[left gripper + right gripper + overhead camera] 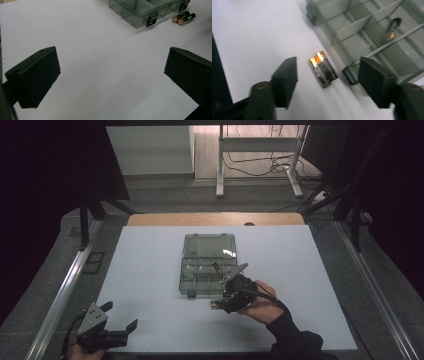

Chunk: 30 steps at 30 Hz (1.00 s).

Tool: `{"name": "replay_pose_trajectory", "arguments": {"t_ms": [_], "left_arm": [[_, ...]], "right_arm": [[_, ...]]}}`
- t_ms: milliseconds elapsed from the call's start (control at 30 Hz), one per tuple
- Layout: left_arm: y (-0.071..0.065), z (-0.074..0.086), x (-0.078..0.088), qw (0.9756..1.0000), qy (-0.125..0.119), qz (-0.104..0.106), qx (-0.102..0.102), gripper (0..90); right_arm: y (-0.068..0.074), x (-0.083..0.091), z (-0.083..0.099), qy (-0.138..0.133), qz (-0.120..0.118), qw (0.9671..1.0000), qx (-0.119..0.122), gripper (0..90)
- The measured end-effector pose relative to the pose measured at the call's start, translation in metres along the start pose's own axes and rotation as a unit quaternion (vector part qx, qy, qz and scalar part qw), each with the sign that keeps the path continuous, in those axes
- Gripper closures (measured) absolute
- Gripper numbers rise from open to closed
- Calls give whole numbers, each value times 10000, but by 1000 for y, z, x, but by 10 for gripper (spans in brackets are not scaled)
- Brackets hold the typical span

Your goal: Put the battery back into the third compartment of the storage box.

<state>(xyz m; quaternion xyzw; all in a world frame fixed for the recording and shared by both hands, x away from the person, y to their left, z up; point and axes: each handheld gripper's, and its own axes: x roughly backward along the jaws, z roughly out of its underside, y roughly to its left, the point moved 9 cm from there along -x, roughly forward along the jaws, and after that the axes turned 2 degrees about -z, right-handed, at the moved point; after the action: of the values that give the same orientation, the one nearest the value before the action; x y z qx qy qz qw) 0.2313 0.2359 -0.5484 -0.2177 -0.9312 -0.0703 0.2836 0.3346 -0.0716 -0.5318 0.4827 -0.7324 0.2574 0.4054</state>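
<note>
A clear grey organizer box point(207, 265) lies open in the middle of the white table top, its lid folded back. Two black-and-copper batteries point(215, 305) lie side by side just off its near edge. My right gripper point(222, 302) hangs over them, pointing down. In the right gripper view the batteries point(323, 68) lie between the jaws, which stand apart and touch neither; one more battery point(394, 26) rests in a compartment of the box point(374, 32). My left gripper point(120, 316) sits at the near left corner, open with nothing in it, facing the box point(140, 12) and the battery pair point(183, 18).
The white table top point(150, 270) has a wooden strip point(215, 219) along its far edge. Metal rails point(65, 290) run along both sides. Beyond the table stand a white desk frame point(260, 165) and loose cables on the floor.
</note>
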Motion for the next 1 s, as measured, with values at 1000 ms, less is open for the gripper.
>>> {"name": "replay_pose_trajectory", "arguments": {"t_ms": [1000], "left_arm": [[0, 0, 0, 10000, 6, 4, -14, 6]], "right_arm": [[6, -47, 16, 706, -144, 9955, 618, 657]]}}
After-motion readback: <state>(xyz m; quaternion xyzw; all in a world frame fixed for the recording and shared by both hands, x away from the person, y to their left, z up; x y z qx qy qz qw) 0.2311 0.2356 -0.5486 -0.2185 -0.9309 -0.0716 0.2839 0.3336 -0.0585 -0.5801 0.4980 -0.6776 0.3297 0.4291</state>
